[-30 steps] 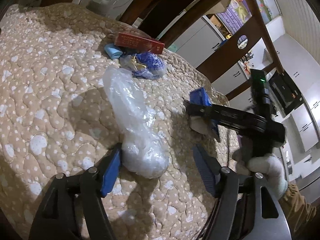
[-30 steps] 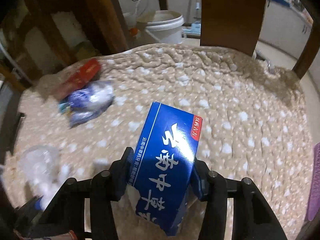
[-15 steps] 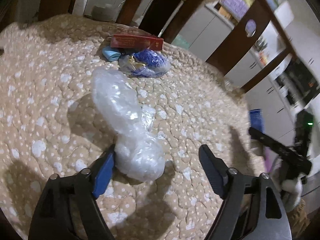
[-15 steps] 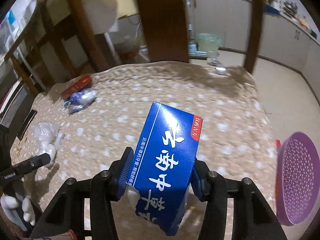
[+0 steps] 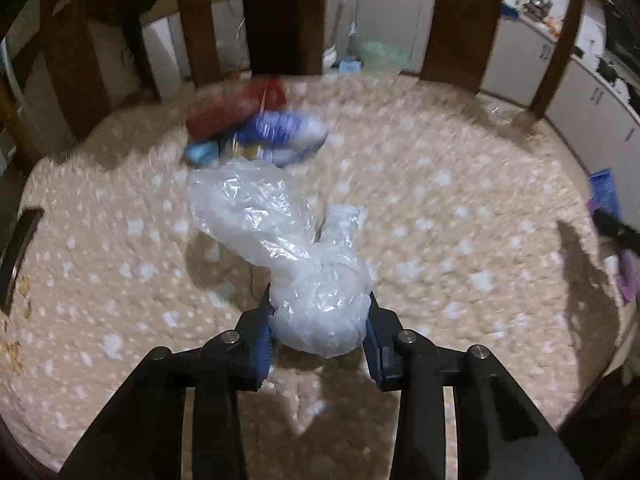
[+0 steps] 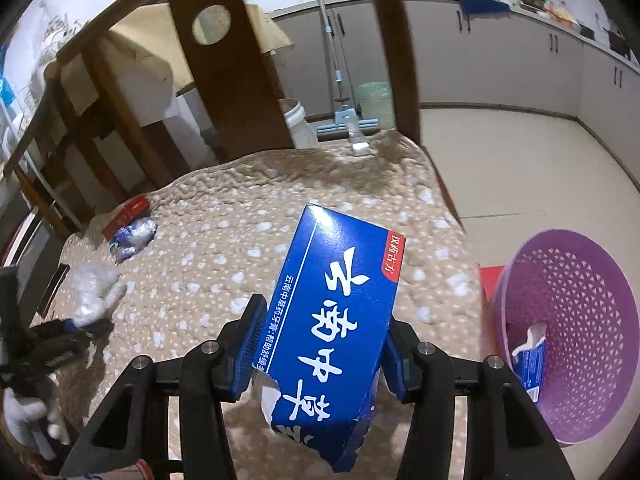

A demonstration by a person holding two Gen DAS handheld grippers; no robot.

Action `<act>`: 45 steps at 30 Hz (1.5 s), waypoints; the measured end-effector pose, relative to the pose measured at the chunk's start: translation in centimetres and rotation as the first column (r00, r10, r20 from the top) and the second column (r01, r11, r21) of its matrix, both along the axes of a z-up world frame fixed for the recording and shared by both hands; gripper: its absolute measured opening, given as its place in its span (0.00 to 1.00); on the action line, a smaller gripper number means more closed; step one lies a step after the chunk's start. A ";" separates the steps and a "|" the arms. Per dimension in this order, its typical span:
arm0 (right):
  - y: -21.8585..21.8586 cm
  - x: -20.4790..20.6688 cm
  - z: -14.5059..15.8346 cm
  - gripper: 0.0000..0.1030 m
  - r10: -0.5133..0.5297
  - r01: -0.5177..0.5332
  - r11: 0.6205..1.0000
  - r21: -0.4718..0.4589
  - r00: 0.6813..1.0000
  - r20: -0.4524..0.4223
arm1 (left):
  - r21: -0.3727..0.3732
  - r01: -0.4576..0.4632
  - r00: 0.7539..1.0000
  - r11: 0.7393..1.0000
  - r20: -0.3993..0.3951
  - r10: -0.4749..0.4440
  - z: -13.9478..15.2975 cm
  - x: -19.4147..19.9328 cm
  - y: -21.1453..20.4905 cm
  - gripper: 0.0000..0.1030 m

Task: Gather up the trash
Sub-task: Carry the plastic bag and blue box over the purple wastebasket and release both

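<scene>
A crumpled clear plastic bag (image 5: 256, 216) lies on the beige quilted table cover (image 5: 460, 208). My left gripper (image 5: 319, 306) has its jaws closing on the bag's knotted end, and both blue pads press into it. Between the pads of my right gripper (image 6: 324, 320) sits a blue toothpaste box (image 6: 336, 320), tilted above the table's right side. A purple mesh basket (image 6: 560, 238) on the floor to the right holds a torn blue packet (image 6: 530, 360). At the table's far left lie a red box (image 6: 130, 210) and a blue-white wrapper (image 6: 134, 236).
Dark wooden chair backs (image 5: 284, 16) ring the table's far side. A flat dark object (image 5: 18, 248) lies at the left edge. A small clear item (image 6: 358, 136) rests at the far edge. A mop and a bucket (image 6: 296, 120) stand on the floor beyond.
The left gripper's jaws came together on the plastic bag's end and the view swung right. The right gripper carried the blue box right, bringing the purple basket close.
</scene>
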State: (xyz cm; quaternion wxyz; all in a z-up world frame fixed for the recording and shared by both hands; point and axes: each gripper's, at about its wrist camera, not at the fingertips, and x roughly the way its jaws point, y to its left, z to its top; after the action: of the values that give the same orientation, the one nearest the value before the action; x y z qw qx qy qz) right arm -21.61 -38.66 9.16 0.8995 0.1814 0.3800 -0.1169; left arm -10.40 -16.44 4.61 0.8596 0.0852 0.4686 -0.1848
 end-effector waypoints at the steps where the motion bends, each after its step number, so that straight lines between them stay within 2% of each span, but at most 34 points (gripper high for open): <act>1: -0.2 -0.2 0.0 0.55 -0.006 0.006 1.000 0.004 1.000 0.001 | 0.016 0.018 0.999 1.000 0.035 -0.019 0.9 -0.5 -0.4 0.35; 2: -0.5 -0.6 0.0 0.55 -0.012 0.012 1.000 0.007 1.000 0.003 | 0.034 0.043 0.996 0.999 0.074 -0.045 2.0 -1.1 -0.9 0.35; 4: -0.8 -1.0 0.1 0.55 -0.018 0.018 1.000 0.006 1.000 0.010 | 0.015 0.079 0.992 0.997 0.099 -0.080 3.3 -2.0 -1.6 0.35; 8: -1.3 -1.7 0.5 0.55 -0.030 0.030 1.000 0.002 0.999 0.026 | -0.065 0.153 0.984 0.986 0.099 -0.146 5.7 -3.5 -3.5 0.35; 12: -2.5 -2.7 0.8 0.55 -0.070 0.069 0.997 0.022 0.996 0.047 | -0.135 0.237 0.970 0.962 0.086 -0.227 7.6 -4.6 -5.9 0.35; 17: -5.4 -4.4 1.2 0.55 -0.153 0.149 0.987 0.067 0.986 0.070 | -0.177 0.342 0.940 0.923 0.054 -0.338 8.1 -5.0 -11.3 0.36; 21: -7.8 -6.2 1.7 0.55 -0.225 0.218 0.973 0.079 0.970 0.093 | -0.167 0.438 0.898 0.883 0.044 -0.437 8.1 -5.6 -16.7 0.36; 25: -10.6 -8.5 1.5 0.55 -0.335 0.327 0.941 0.087 0.938 0.094 | -0.174 0.492 0.866 0.853 -0.005 -0.501 7.6 -5.5 -21.2 0.36; 30: -14.2 -11.2 1.3 0.55 -0.451 0.434 0.888 0.155 0.886 0.105 | -0.171 0.546 0.830 0.820 -0.024 -0.558 7.2 -5.7 -26.6 0.36; 35: -16.2 -12.9 1.1 0.55 -0.518 0.493 0.848 0.192 0.849 0.105 | -0.168 0.602 0.786 0.781 -0.045 -0.616 5.9 -6.9 -31.1 0.36; 39: -17.6 -13.8 0.5 0.56 -0.565 0.538 0.813 0.221 0.821 0.080 | -0.195 0.641 0.747 0.742 -0.062 -0.662 4.9 -7.9 -34.5 0.36; 41: -18.1 -13.9 0.2 0.56 -0.585 0.558 0.796 0.233 0.808 0.065 | -0.204 0.654 0.735 0.728 -0.057 -0.676 4.7 -8.3 -35.5 0.43; 42: -18.4 -14.3 0.0 0.58 -0.602 0.575 0.782 0.241 0.797 0.052 | -0.206 0.657 0.732 0.725 -0.056 -0.679 4.7 -8.3 -35.8 0.51; 43: -18.7 -14.7 -0.2 0.65 -0.613 0.586 0.772 0.247 0.788 0.047 | -0.209 0.657 0.732 0.724 -0.050 -0.679 4.7 -8.5 -36.1 0.62; 45: -19.0 -15.0 -0.3 0.67 -0.632 0.604 0.755 0.255 0.774 0.040 | -0.218 0.656 0.735 0.722 -0.033 -0.678 4.8 -8.7 -36.0 0.71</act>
State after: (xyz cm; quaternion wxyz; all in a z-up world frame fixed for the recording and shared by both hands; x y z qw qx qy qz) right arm -36.65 -57.70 8.89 0.8049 0.4054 0.2530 -0.3518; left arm -19.10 -52.48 9.40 0.7122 0.1546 0.4329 -0.5305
